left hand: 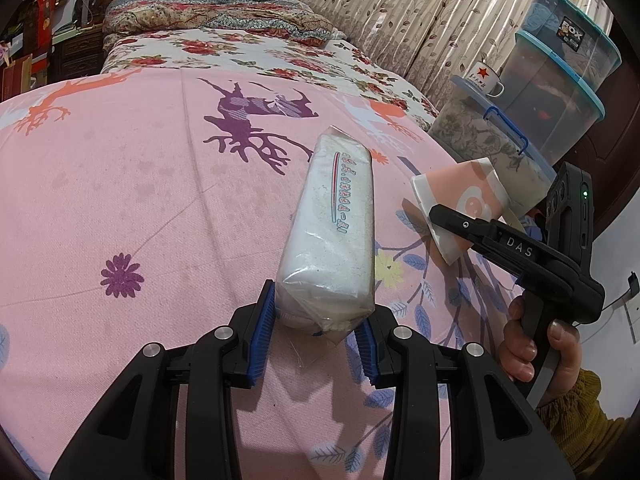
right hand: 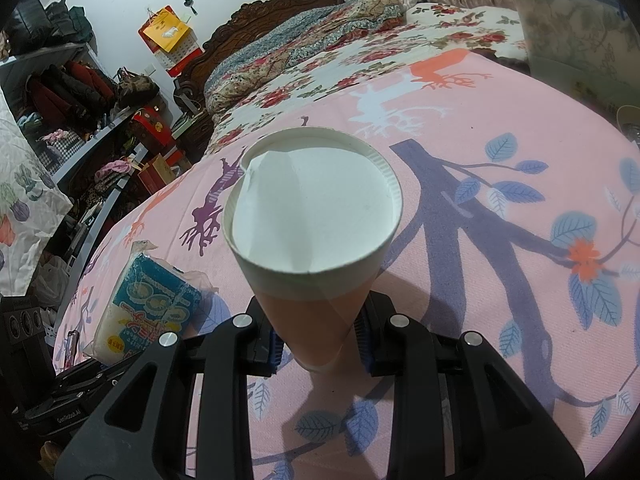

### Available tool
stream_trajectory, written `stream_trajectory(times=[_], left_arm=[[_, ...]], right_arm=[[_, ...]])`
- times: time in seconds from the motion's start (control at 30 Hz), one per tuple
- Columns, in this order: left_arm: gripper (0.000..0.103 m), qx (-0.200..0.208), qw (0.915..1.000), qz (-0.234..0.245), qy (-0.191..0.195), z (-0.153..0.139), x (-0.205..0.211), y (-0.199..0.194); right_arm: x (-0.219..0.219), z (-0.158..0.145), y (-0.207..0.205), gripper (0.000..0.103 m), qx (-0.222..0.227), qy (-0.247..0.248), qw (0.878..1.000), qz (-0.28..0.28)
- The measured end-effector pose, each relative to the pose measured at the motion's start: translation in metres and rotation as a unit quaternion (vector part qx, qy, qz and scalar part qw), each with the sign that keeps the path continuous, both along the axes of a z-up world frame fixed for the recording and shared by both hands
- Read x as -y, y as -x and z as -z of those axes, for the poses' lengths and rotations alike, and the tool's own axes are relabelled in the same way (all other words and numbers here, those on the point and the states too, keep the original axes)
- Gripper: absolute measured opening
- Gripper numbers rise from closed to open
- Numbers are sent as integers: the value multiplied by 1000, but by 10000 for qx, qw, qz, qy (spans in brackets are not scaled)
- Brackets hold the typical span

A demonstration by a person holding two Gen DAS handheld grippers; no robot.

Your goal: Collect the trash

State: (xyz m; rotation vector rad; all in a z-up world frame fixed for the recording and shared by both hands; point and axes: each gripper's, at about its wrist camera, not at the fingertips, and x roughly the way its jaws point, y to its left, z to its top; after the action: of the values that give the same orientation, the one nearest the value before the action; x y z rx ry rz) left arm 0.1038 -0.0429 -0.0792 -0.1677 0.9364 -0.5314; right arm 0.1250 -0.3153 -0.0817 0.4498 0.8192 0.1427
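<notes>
Both hands above a bed (left hand: 120, 200) with a pink printed cover, each holding one piece of trash. Left tongs (left hand: 316, 334) partly closed, blue pads pressing on the near end of a clear plastic pack (left hand: 332, 236) with white, speckled content; long axis of the pack pointing straight away from the tongs, toward the head of the bed, far end raised off the cover as far as can be judged. Right tongs (right hand: 320, 340) also partly closed, clamped on the narrow lower part of a paper cup (right hand: 316, 220), pink at the side and white at the rim, mouth facing the camera, a white folded paper visible inside. In the left wrist view, the cup (left hand: 464, 204) just beside the pack on its right side, near but apart, with the right tongs (left hand: 444, 220) gripping it and a hand (left hand: 536, 352) in a mustard sleeve on the handle. In the right wrist view, the same pack (right hand: 148, 308) low at the left, showing a blue printed label. No bin or bag visible in either view, so direction of the next carry impossible to tell. Probably both items already picked up, and the drop-off not yet done; likely best to keep both grips firm, since the pack is held only at one end and may swing or slip.
</notes>
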Motion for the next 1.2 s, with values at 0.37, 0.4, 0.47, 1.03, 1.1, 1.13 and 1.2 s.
stream_trajectory(times=[0.37,0.4,0.47,1.03,1.1,1.13,1.2], left_arm=[[31,-18,10000,21,24,-2,-1,-1],[30,-11,10000,47,-3,-3,1,-2],[30,-61,9999,121,16,-7,7,-3],[30,168,9774,2105,92,-66,234,-38],[30,120,9705,2408,81,-66,277,-41],[30,42,9661,2578,102,-64,303,-44],[30,-153,9596,2805,147,-60,346,-48]], right_arm=[[8,-3,-1,31,88,-56,9999,-52],[11,-3,-1,31,94,-126,9999,-41],[15,-3,0,31,68,-296,9995,-20],[212,-34,52,31,446,42,9826,1802],[255,-34,63,31,363,305,9725,2282],[272,-34,66,31,266,443,9677,2467],[310,-32,67,31,17,877,9554,2820]])
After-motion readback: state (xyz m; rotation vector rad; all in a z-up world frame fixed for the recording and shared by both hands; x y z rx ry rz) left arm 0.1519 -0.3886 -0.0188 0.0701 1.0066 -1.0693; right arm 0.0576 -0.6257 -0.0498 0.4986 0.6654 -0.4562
